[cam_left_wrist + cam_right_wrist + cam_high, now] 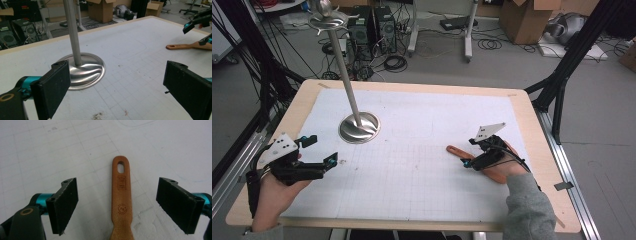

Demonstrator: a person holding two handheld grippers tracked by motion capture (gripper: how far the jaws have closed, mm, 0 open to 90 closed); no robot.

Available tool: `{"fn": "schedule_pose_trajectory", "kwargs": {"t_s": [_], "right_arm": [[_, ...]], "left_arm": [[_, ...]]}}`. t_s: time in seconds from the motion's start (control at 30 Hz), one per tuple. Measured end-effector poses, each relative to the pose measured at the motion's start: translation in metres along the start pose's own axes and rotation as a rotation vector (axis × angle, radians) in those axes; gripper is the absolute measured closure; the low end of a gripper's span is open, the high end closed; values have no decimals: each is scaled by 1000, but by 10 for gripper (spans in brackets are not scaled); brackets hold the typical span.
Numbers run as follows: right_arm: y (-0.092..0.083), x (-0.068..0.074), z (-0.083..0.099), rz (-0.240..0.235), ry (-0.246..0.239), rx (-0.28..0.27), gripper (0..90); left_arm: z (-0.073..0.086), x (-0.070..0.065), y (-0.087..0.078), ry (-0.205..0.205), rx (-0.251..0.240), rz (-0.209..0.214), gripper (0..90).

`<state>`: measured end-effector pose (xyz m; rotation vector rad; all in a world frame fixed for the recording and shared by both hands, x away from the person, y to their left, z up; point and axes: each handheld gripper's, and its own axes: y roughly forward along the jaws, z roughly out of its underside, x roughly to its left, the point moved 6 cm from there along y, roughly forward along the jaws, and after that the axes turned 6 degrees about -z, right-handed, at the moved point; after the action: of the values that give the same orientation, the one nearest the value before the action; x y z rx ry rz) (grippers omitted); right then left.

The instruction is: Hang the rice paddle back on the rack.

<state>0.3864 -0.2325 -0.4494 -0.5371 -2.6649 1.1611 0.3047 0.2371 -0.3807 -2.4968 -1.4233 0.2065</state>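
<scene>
A wooden utensil [455,150] lies flat on the white grid mat [422,190] at the right, its handle end with a hanging hole [121,167] pointing left. My right gripper [469,152] hovers over it, open, and the handle [121,197] lies between the two pads without touching either. My left gripper [323,150] stands open and holds nothing near the table's left edge, facing the metal stand [358,127]. From the left gripper view the utensil [185,46] and the right gripper [197,27] lie far off at the right.
The metal stand's round base [86,71] sits left of centre, and its thin pole [73,32] rises to a hooked top [328,20]. Past the wooden table edge [412,86] the floor holds cables, computers and cardboard boxes [524,20]. Black frame legs [562,75] stand at the right.
</scene>
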Motion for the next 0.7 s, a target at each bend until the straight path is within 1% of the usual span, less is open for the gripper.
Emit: {"fn": "schedule_pose_trajectory", "kwargs": {"t_s": [0.03,0.07,0.1,0.13,0.17,0.27,0.33,0.47,0.53,0.63,0.7], "right_arm": [[1,-1,1,0,5,11,169],[4,-2,4,-11,17,31,169],[4,-2,4,-11,17,31,169],[6,-3,5,-21,18,38,169],[7,-3,7,-18,19,52,169],[9,-2,6,-22,7,52,175],[10,-3,7,-25,3,65,185],[11,-3,8,-26,10,74,194],[11,-3,8,-30,5,80,200],[12,-5,10,-34,13,94,219],[13,-5,12,-36,18,101,234]], "left_arm": [[0,0,0,0,-2,-2,78],[0,0,1,2,0,0,78],[0,0,1,2,0,0,78],[0,0,2,5,1,1,78],[0,-1,3,4,1,1,79],[1,-1,5,5,4,6,78],[0,-1,5,6,5,7,78],[-1,-1,5,4,-1,6,78],[0,0,5,5,0,7,79],[0,0,6,-1,3,8,78],[1,0,7,3,7,11,78]]}}
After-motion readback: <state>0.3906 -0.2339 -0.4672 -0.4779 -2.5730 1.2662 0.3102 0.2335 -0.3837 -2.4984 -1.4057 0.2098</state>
